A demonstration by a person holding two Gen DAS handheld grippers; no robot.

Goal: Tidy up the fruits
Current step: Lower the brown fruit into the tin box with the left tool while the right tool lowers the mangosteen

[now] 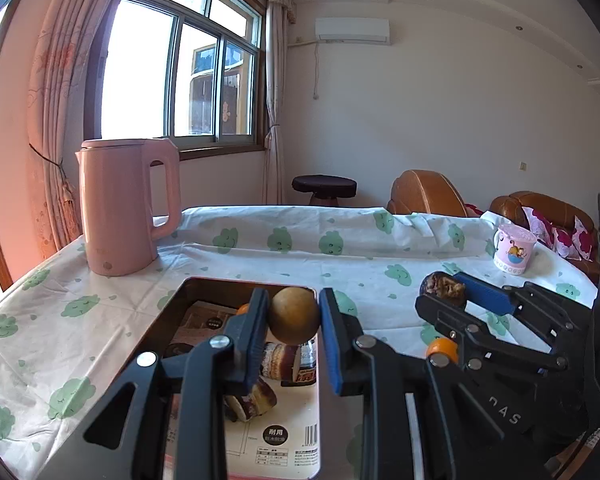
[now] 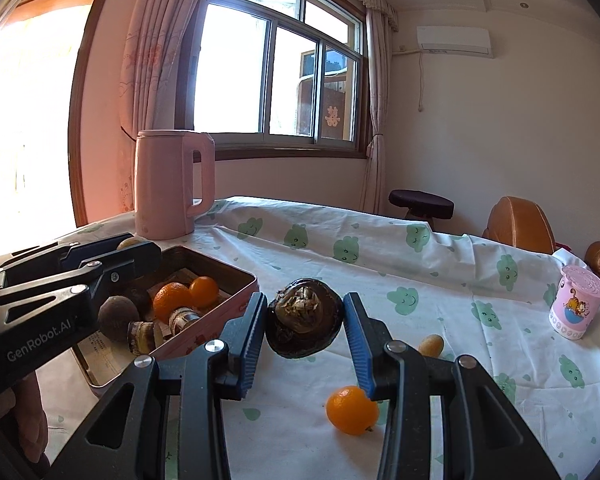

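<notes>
Left fingers [image 1: 294,320] grip a brown fruit [image 1: 294,316] above the tin's rim [image 1: 180,292] — right fingers [image 2: 305,322] clamp a dark fruit [image 2: 305,316]

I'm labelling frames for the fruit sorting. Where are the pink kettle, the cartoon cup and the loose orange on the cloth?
pink kettle [image 1: 118,208]: left wrist view, middle of its body.
cartoon cup [image 2: 576,308]: right wrist view, its printed side.
loose orange [image 2: 352,410]: right wrist view, centre of its peel.

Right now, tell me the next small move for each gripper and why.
Probably open the left gripper first: its round brown fruit hangs over the pink tray. The right gripper holds a dark fruit above the tablecloth, beside the tray, so it should carry on leftward.
</notes>
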